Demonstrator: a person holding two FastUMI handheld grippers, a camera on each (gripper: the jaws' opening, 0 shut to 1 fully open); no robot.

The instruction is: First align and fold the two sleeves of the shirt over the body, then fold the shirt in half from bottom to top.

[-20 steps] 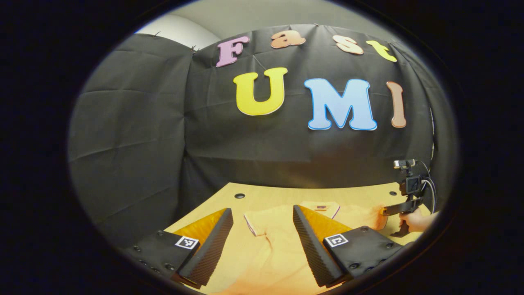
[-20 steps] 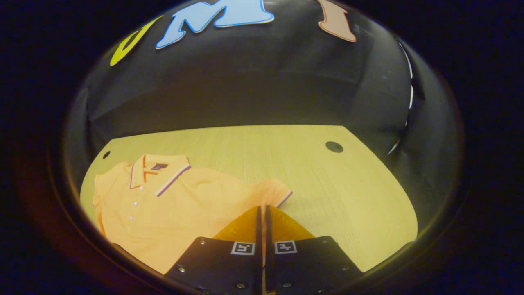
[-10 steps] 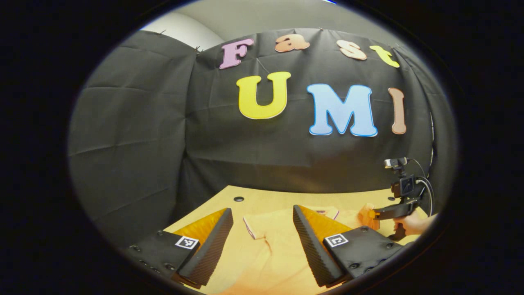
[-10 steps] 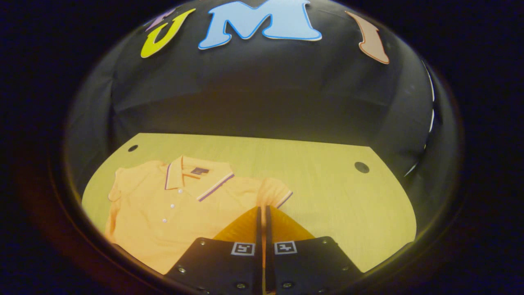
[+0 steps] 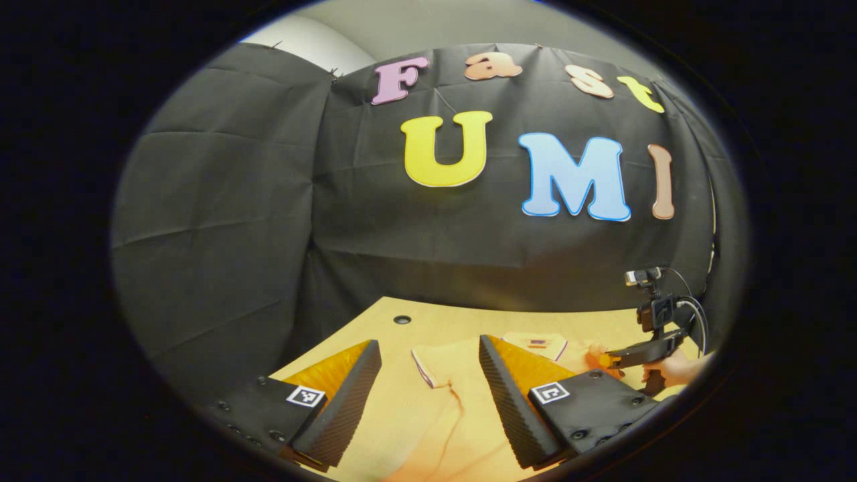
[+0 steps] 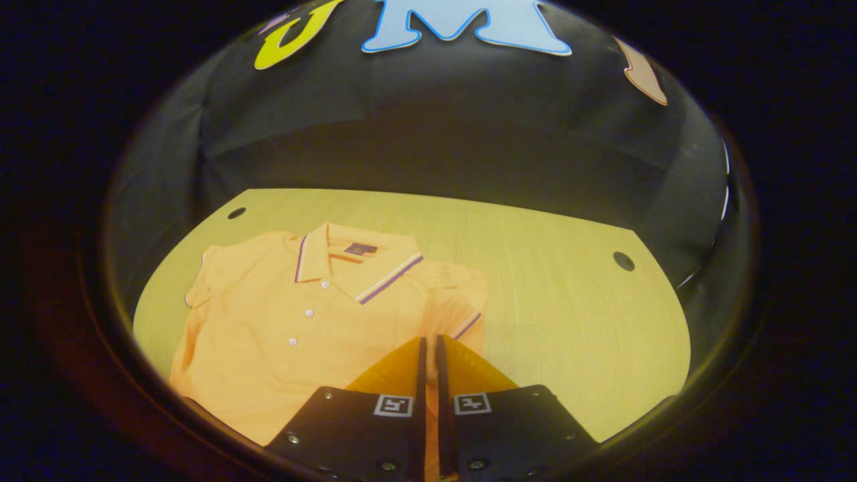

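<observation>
1. One orange polo shirt (image 6: 294, 335) lies face up on the wooden counter (image 6: 549, 294), collar (image 6: 358, 261) toward the far edge and button placket running down the middle of the chest.
2. Seen in the right gripper view, the right gripper (image 6: 428, 351) has its jaws clenched with only a sliver of gap, and orange cloth shows in that gap. I judge it is grasping the shirt's right sleeve (image 6: 462, 304) near the striped cuff, which is drawn in against the body.
3. Seen in the left gripper view, the left gripper (image 5: 428, 388) hangs low over the near left part of the shirt with its jaws released and wide apart, touching nothing I can make out. The left sleeve (image 5: 428, 365) lies flat between them, farther off.
4. Also there, a hand (image 5: 676, 369) at the far right holds the other gripper at the shirt's right side.
5. Handling, as a judgement: the knit looks light, soft and limp. It will drape and wrinkle rather than hold a line, and it should not slip much on the wood. Nothing about it is fragile.
6. Best hold: pinch the sleeve at its striped hem, where the doubled fabric gives the jaws something firm. Carry it low across the chest so the body does not lift with it.
7. For the later half fold, take the bottom hem at both corners.
</observation>
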